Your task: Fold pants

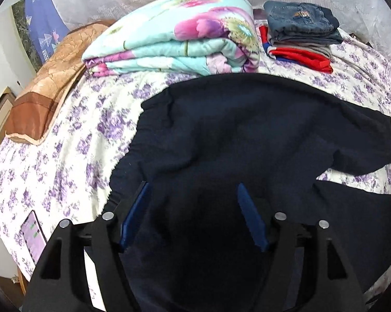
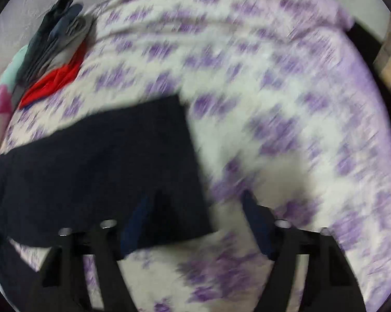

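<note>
Directly beneath left claw: pants.

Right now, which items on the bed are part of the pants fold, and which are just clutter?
In the job:
dark navy pants, spread on the bed
left gripper, open over them
right gripper, open at the leg end

Lying about:
floral quilt
folded jeans
red garment
brown pillow
phone
bedsheet

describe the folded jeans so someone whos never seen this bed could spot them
On the purple-flowered bed, look to the far edge, right of the big folded floral quilt. There a small clothes stack sits; the jeans lie on top, faded blue denim, above grey and red garments.
</note>
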Demonstrator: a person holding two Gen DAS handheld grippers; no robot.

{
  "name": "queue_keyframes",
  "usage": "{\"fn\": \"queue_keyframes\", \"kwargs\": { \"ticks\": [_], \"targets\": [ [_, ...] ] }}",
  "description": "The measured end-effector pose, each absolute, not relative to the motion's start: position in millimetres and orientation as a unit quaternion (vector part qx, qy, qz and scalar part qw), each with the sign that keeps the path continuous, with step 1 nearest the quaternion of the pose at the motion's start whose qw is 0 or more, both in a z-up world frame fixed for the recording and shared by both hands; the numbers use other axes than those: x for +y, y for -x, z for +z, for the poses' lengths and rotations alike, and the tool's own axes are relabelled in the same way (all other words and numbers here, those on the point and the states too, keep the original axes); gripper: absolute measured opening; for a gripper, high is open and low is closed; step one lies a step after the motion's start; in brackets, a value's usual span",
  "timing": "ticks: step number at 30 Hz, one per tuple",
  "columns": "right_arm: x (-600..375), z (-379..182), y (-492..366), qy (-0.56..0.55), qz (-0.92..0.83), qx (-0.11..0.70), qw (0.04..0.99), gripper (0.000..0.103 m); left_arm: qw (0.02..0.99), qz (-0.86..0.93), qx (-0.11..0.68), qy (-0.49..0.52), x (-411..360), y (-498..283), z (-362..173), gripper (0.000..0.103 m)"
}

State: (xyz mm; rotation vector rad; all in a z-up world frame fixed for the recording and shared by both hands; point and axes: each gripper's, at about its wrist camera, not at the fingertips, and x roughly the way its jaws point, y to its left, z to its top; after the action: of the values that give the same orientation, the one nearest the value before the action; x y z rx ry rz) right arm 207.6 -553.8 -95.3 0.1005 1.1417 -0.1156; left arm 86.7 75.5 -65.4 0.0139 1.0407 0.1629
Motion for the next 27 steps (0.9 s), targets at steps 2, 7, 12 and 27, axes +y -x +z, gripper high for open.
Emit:
{"fn": "queue_keyframes", "kwargs": {
  "ticks": [2, 7, 12, 27],
  "targets": [
    [-543.5, -109.1, -209.7, -0.037, -0.050, 0.549, 0.833, 0.035, 0.860, 0.080, 0.504, -0.009, 73.9, -86.7, -72.7, 0.067],
    [-557.4, -60.5, -196.7, -0.021, -0.081, 0.503, 0.860, 0.007, 0.844, 0.090, 0.527, -0.047, 69.4, -82.4, -92.0, 0.067],
    [-594.7, -85.4, -210.2, 0.039, -0.183, 0.554, 0.811, 0.006, 0.849, 0.078, 0.521, -0.049, 76.3, -78.5, -87.8, 0.067],
    [-306.1, -60.5, -275.4, 0.138, 0.143, 0.477, 0.856, 0.020, 0.882, 0.092, 0.462, 0.008, 115.7, -135.3, -59.2, 0.073]
  ]
}}
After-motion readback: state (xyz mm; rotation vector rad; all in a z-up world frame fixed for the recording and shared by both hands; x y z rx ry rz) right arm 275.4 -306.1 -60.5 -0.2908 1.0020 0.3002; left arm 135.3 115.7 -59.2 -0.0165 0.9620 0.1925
